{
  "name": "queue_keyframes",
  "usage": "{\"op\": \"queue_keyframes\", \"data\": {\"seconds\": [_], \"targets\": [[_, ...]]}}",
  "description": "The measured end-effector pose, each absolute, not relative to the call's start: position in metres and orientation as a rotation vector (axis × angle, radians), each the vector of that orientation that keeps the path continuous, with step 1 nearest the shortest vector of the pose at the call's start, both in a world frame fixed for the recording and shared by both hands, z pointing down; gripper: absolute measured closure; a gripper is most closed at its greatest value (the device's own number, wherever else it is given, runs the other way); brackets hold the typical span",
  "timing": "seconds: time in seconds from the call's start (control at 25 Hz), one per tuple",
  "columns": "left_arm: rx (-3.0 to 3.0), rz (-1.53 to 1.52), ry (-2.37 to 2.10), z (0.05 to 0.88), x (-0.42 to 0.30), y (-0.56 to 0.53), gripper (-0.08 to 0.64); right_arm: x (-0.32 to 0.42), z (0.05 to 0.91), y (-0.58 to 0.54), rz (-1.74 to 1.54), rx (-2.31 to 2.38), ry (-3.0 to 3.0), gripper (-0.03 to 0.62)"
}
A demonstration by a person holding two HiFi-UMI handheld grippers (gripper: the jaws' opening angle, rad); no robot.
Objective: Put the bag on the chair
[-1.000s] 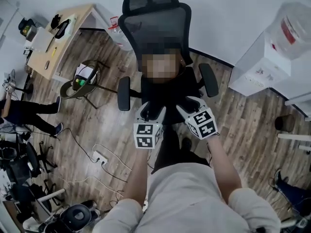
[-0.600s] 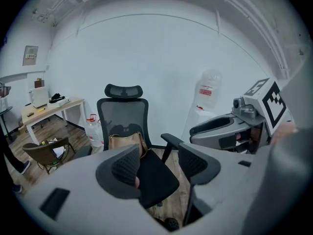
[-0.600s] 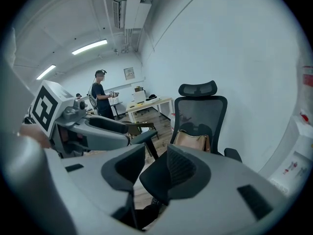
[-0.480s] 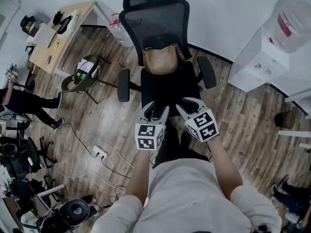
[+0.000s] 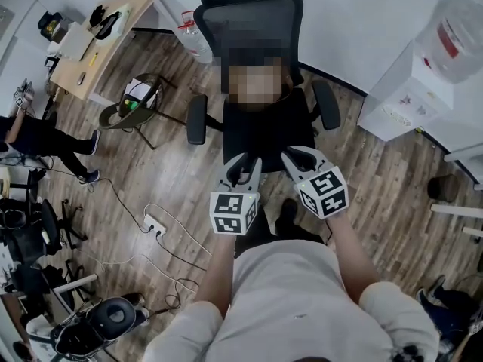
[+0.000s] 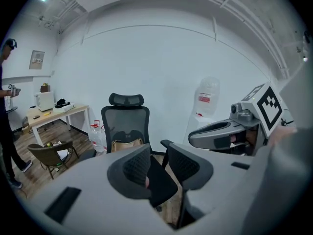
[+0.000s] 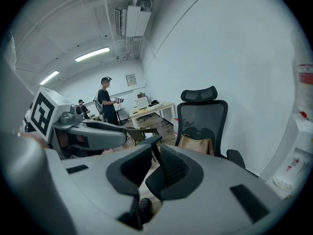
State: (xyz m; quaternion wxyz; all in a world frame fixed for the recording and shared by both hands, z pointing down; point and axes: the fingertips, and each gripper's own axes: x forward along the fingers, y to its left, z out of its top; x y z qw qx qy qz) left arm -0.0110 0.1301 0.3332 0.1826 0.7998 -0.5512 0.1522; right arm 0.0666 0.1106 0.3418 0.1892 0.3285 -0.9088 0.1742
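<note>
Now: left tongs (image 6: 158, 160) and right tongs (image 7: 156, 163) are held side by side in front of the person, both aimed forward and slightly down at the chair (image 5: 253, 21). Left jaws have just been closing. The pads are apart with a clear gap and nothing between them, only the seat visible through it. Right jaws have just been closing too. There is only a narrow slit between the pads, not touching, nothing pinched. Just past the tips is the black seat, an armrest on either side, over wood floor (image 5: 362, 194). Bag (image 6: 126, 145): tan, upright at the back of the seat against the mesh backrest, well apart from both tongs. It is hidden in the head view. Power strip (image 5: 157, 241) with cables lies on the floor to the left. Further left is a small brown seat (image 5: 109, 119) with some stuff in it. Water jug (image 5: 198, 44) stands on the floor beside the backrest, near the wall. White dispenser (image 5: 400, 100) is on the right against the wall. Far left corner: wooden counter (image 5: 79, 78) with assorted items, and a bystander (image 5: 38, 138) in dark clothes near it.
</note>
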Motion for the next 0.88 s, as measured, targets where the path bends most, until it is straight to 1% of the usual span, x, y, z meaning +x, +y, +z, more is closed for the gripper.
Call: {"op": "queue_keyframes", "data": {"seconds": [0.16,0.4,0.88], "targets": [[2.260,0.401,-1.568,0.326,-0.015,0.133,0.465,0.063,0.334,0.114,0.483,0.925,-2.570,0.552],[2.279,0.370,-1.582,0.314,-0.021,0.133,0.498,0.059,0.326,0.115,0.473,0.941,-2.580,0.561],[2.303,0.314,-1.570,0.291,-0.033,0.140,0.539,0.054,0.293,0.119,0.407,0.987,-2.623,0.581]]}}
